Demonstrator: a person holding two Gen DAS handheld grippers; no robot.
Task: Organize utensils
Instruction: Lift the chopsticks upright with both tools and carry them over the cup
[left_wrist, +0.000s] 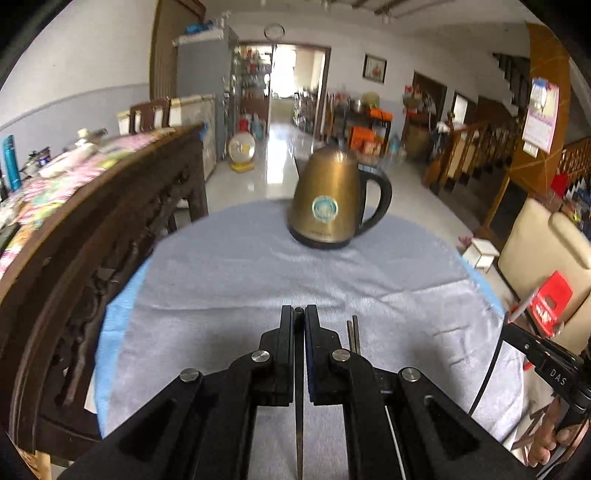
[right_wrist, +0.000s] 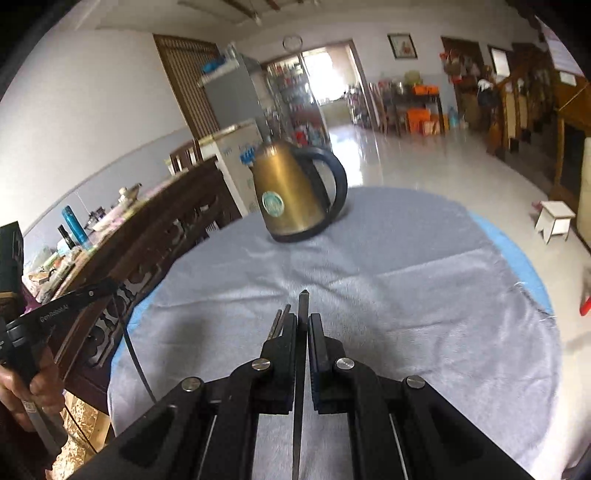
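Chopsticks: left gripper (left_wrist: 299, 314) clamps one (left_wrist: 299, 387), right gripper (right_wrist: 303, 314) another (right_wrist: 302, 332). Keep both grips firm; bring them level beside the pair (left_wrist: 354, 332) at lower centre on the worktop (left_wrist: 240, 273).

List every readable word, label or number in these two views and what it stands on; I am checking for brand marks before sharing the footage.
"DAS" on the black body of the right gripper, seen in the left wrist view.
"GenRobot.AI", as far as it can be made out, on the black body of the left gripper, seen in the right wrist view.
Round teal sticker on the kettle: too blurred to read.
Lettering on the kettle's base band: too small.
Wall calendar: too small.
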